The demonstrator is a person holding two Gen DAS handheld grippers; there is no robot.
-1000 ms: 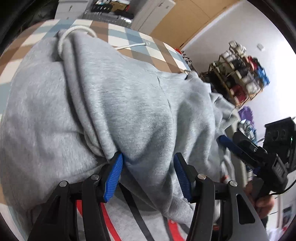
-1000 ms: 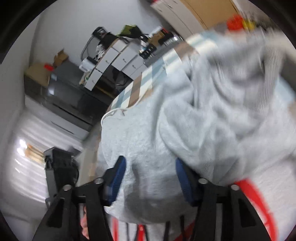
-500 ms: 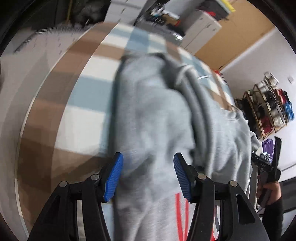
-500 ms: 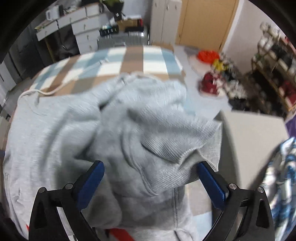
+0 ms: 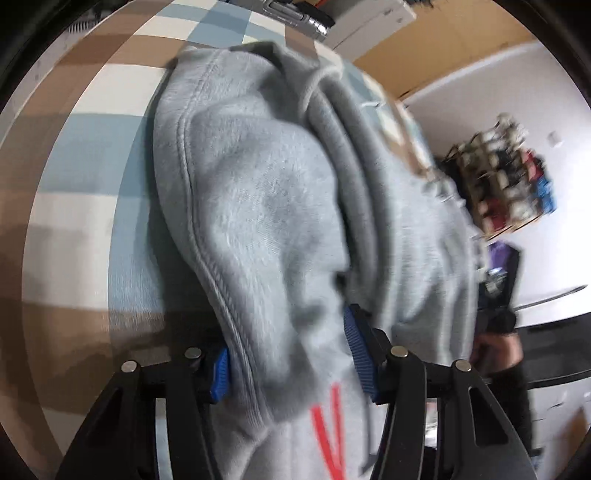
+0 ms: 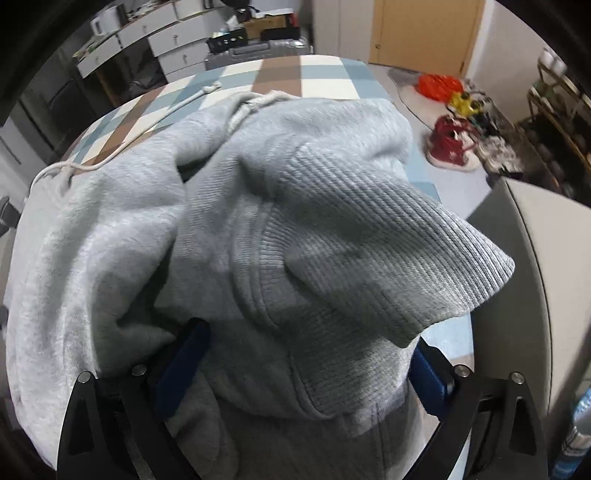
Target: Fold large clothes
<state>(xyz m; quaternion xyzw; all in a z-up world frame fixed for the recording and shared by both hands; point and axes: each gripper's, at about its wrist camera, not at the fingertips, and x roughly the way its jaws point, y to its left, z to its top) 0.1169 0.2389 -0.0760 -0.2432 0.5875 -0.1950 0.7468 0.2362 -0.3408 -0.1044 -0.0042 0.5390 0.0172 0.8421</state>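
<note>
A grey hoodie [image 5: 266, 206] with red print lies bunched on a table with a blue, brown and white checked cloth [image 5: 85, 155]. My left gripper [image 5: 290, 354] has its blue pads around a thick fold of the hoodie, jaws part open with cloth between them. In the right wrist view the hoodie [image 6: 258, 229] fills the frame, with its ribbed cuff [image 6: 388, 251] draped over my right gripper [image 6: 306, 369], which stands wide open around the cloth. A white drawstring [image 6: 122, 147] trails over the checked cloth [image 6: 317, 77].
White drawer units [image 6: 162, 33] and a grey case [image 6: 255, 51] stand beyond the table. A wooden door [image 6: 424, 33] is at the back right. Shoes and bags [image 6: 454, 140] lie on the floor. A shelf rack [image 5: 506, 177] stands to the right.
The left gripper has swung left along the hoodie and moved closer to the hood. The right gripper opened wide and the ribbed cuff now lies over it.
</note>
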